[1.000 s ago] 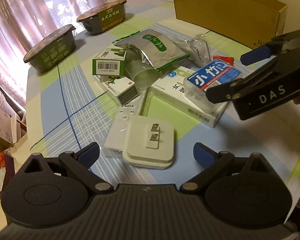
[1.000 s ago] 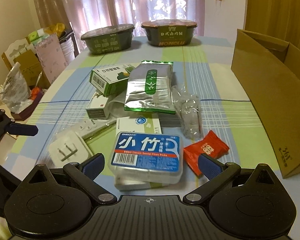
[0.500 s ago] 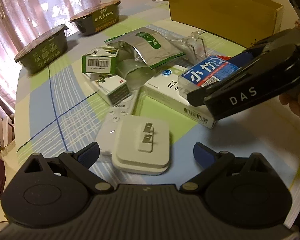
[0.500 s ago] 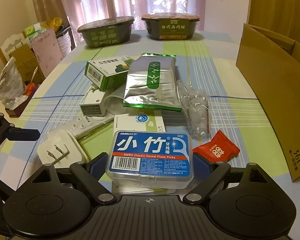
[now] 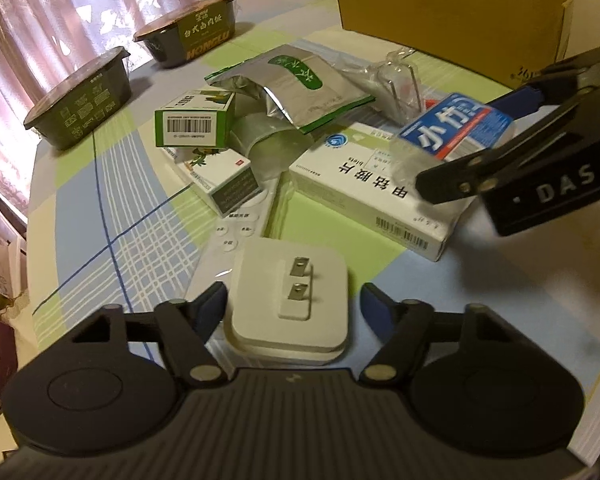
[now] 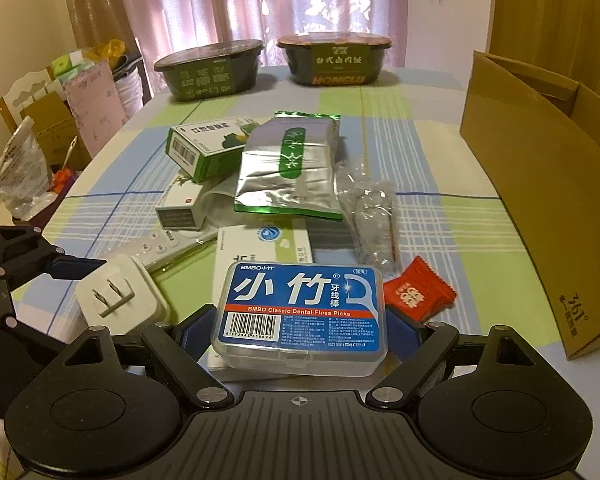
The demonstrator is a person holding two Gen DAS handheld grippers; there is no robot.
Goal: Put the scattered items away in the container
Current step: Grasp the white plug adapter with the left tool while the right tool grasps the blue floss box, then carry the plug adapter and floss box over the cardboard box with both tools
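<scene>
Right claw (image 6: pixel 300 330) has both blue pads against the sides of the floss box (image 6: pixel 300 316), pinching it just above the white carton (image 5: pixel 372 196). Left claw (image 5: pixel 292 304) is spread, one finger each side of the plug (image 5: pixel 288 300), which I see resting on the table (image 5: pixel 96 208). Cardboard box (image 6: pixel 540 184) stands open at my right
</scene>
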